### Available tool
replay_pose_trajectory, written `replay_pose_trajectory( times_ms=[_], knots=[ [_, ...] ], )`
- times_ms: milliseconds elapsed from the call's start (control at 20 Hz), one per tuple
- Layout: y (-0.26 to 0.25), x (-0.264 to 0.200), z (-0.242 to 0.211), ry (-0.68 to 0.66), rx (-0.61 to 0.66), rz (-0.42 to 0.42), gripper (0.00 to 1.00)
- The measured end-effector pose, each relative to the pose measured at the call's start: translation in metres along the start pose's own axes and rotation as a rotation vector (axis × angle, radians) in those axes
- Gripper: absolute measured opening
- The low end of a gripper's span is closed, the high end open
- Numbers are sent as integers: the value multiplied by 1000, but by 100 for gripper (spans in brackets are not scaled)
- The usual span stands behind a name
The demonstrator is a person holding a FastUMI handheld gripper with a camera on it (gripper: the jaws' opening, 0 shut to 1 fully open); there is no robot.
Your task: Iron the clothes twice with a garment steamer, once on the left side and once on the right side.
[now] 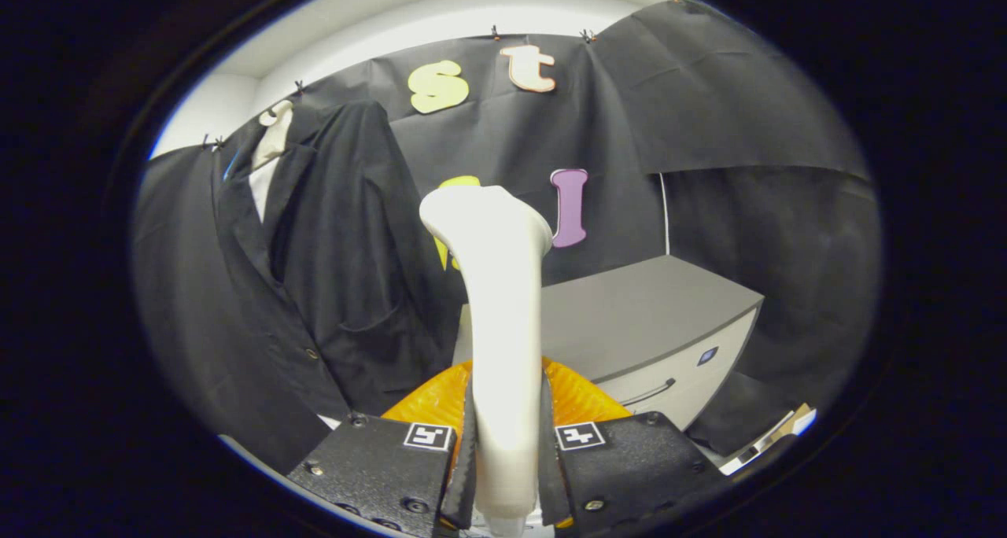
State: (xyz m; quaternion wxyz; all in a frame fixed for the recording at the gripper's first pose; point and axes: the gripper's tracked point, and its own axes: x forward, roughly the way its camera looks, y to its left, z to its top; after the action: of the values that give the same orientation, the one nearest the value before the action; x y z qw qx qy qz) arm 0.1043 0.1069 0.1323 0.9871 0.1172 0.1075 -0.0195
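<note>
A white garment steamer stands upright between my fingers, its head curving left at the top. My gripper is shut on the steamer's handle, both fingers pressing its sides. A black jacket hangs on a hanger to the left of the steamer, against the booth's black cloth wall, with a white shirt showing at its collar. The steamer's head is beside the jacket's right edge, a little apart from it.
An orange ribbed thing lies just behind the steamer's base, behind my fingers. A grey cabinet with a drawer handle stands to the right, beyond the fingers. Black cloth hangs behind it.
</note>
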Motion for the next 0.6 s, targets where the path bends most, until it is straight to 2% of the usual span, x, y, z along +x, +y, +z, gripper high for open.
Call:
replay_pose_trajectory(
  times_ms=[300, 600],
  knots=[
    [37, -37, 21, -137, -10, 6, 35],
    [96, -39, 71, -305, -65, 48, 34]
  ],
)
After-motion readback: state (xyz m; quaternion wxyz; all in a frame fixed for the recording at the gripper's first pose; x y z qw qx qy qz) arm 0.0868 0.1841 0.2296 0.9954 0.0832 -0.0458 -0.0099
